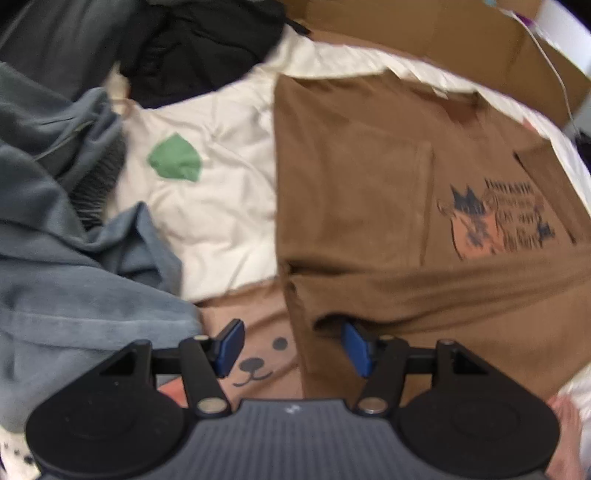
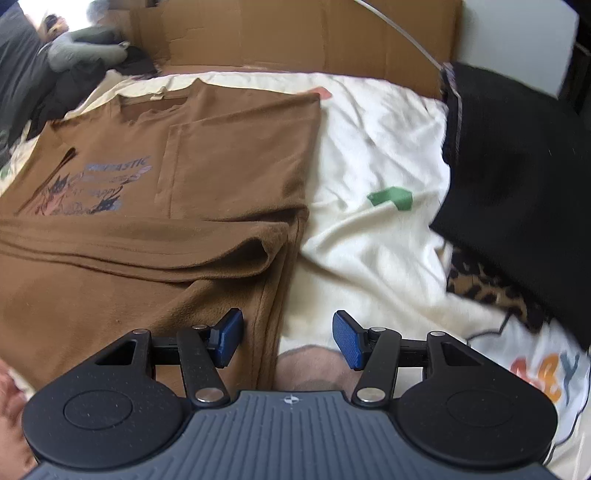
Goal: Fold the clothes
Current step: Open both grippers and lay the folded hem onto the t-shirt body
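Observation:
A brown T-shirt [image 1: 406,192] with a printed graphic lies flat on a cream blanket, its sides folded in and its bottom part doubled up. My left gripper [image 1: 293,349] is open at the shirt's near left corner, its right pad under the raised hem. In the right wrist view the same brown T-shirt [image 2: 166,206] fills the left half. My right gripper [image 2: 288,339] is open and straddles the shirt's near right edge, with the left pad over the fabric and the right pad over the blanket.
Grey-blue clothes [image 1: 55,240] and black clothes [image 1: 199,48] pile at the left. A black garment [image 2: 517,173] lies at the right over a leopard-print piece [image 2: 487,291]. Cardboard [image 2: 295,33] lines the far edge. The cream blanket [image 2: 369,229] has green patches.

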The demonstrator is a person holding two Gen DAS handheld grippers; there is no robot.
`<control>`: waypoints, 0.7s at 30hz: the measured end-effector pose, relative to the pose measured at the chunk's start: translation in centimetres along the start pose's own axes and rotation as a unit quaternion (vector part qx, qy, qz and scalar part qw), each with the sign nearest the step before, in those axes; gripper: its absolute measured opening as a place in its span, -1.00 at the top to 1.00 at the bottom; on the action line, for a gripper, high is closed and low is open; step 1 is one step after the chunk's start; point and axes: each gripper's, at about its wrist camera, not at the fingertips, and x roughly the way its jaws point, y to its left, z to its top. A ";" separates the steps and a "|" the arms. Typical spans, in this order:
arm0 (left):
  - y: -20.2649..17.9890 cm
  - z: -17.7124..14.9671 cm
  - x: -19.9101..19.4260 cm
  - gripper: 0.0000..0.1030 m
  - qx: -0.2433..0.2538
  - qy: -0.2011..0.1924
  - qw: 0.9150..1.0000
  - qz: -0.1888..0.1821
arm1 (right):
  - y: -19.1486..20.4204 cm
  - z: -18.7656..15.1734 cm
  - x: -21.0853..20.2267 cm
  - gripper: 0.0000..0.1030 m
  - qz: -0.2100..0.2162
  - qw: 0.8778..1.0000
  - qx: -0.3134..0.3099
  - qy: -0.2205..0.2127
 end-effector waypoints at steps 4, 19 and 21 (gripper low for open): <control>-0.8 -0.5 -0.1 -0.21 0.034 -0.008 0.999 -0.006 | 0.0 0.4 0.4 -0.18 -0.009 1.000 0.005 -0.015; -0.1 -2.1 2.7 -0.35 0.049 -0.020 0.998 0.019 | -0.4 0.5 1.9 -0.18 -0.023 0.998 0.040 -0.037; 0.0 -2.0 2.4 -0.30 0.048 -0.035 0.998 0.024 | -0.5 1.0 2.0 -0.17 -0.023 0.998 0.036 -0.040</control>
